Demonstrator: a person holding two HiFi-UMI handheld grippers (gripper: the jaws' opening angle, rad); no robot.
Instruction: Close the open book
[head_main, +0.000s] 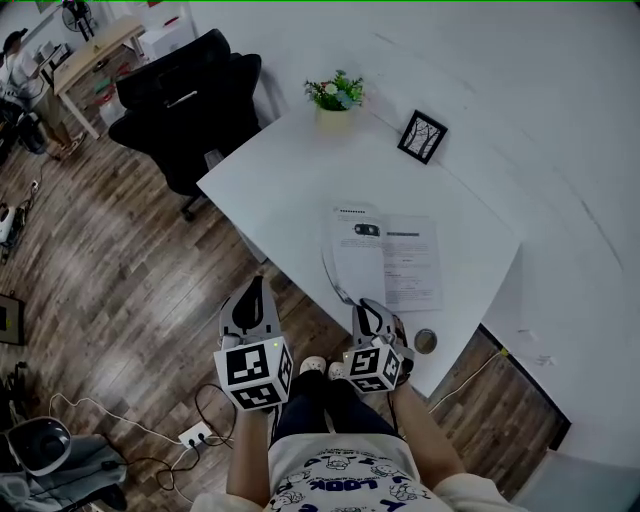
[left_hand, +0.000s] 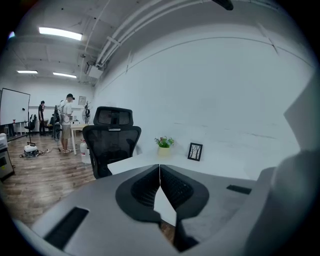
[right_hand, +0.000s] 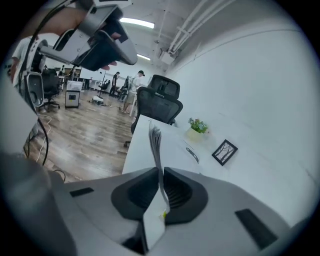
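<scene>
Your right gripper (head_main: 368, 312) is clamped narrow on the left-hand leaves of the book (head_main: 390, 260). In the right gripper view the pads sit on both sides of a thin sheaf of pages (right_hand: 155, 140), which stands up on edge btwn the jaws & curls a bit at the top. The rest of the book lies flat and open, printed page up, nr the tabletop's (head_main: 290, 190) near edge, toward its right-hand corner. The gripper itself hangs right at that edge.

Your left gripper (head_main: 250, 300) is off the table, over the wood floor, just beside the tabletop's near-left edge. Its jaws are pressed together w/ nothing in them; the tips meet in the left gripper view (left_hand: 159, 170).

A small round dark thing (head_main: 426, 341) sits at the near right corner, close to the book. Along the far edge by the wall: a potted plant (head_main: 335, 95) & a framed picture (head_main: 422, 136), well apart from the book. A black office chair (head_main: 190, 95) stands off the far-left corner.
</scene>
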